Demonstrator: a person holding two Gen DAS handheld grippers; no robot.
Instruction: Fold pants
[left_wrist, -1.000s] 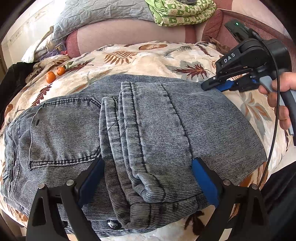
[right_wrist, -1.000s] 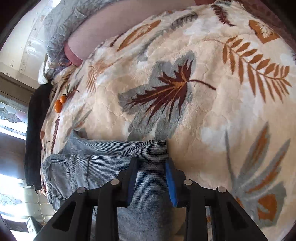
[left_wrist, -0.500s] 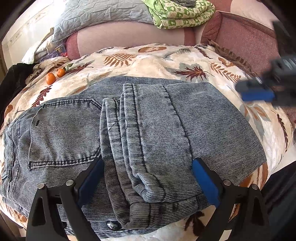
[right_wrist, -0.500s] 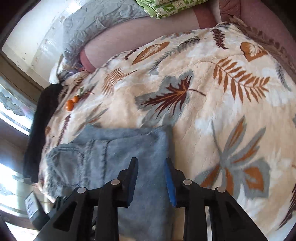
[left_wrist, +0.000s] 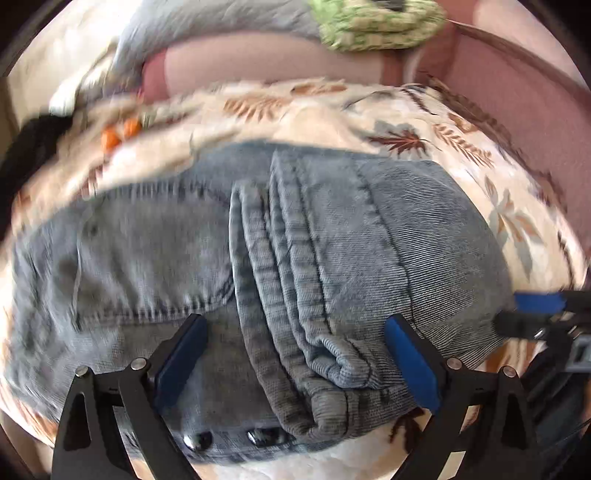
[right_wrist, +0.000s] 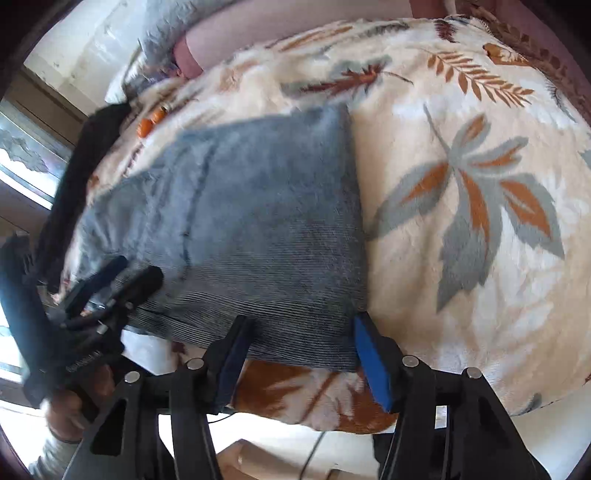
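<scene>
folded pants (left_wrist: 332, 236) — both grippers off

One pair of grey-blue pants (left_wrist: 332, 240) – folded. Two grippers: the left gripper (left_wrist: 295, 354) and the right gripper (right_wrist: 303, 350). Two orange fruits (left_wrist: 118, 133), one leaf-print blanket (right_wrist: 461, 258), one green folded cloth (left_wrist: 376, 26).

Folded pants (left_wrist: 314, 258) on blanket (left_wrist: 517, 221) — oranges (left_wrist: 118, 133) behind, far left.
</scene>
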